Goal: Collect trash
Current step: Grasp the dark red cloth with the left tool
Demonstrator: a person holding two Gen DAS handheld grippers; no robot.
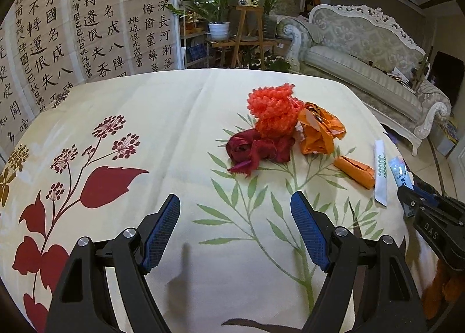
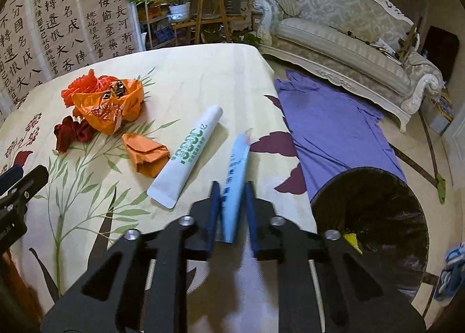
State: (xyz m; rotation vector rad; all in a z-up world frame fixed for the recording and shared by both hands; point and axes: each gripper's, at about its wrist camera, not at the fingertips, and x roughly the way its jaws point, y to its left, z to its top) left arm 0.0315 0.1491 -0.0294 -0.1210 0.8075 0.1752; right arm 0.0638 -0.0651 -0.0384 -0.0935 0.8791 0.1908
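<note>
Left wrist view: nearest the lens, the left gripper point(image 1: 235, 211) has its fingers spread wide with nothing between them, hanging over bare floral cloth on the desk point(image 1: 174, 118). Beyond the tips lies the trash heap: dark red ribbon point(image 1: 255, 151), orange-red mesh netting point(image 1: 273, 109), crumpled orange wrapper point(image 1: 319, 129). Further right, a folded orange packet point(image 1: 354, 172) and a white tube point(image 1: 381, 172). The right gripper shows at the right edge.

Right wrist view: nearest the lens, the right gripper point(image 2: 231, 196) has its fingers drawn nearly together onto the lower end of a light blue tube point(image 2: 237, 167); the tube's far end angles up off the cloth. The white tube lies just beside it on the left. A dark-lined bin point(image 2: 375, 217) stands on the floor, low right, off the desk edge.

Step in hand, judged: pick-up of the blue tube, grip just made. Next move calls for lifting clear, swinging right over the bin mouth, then releasing. Left gripper is free for the heap.
</note>
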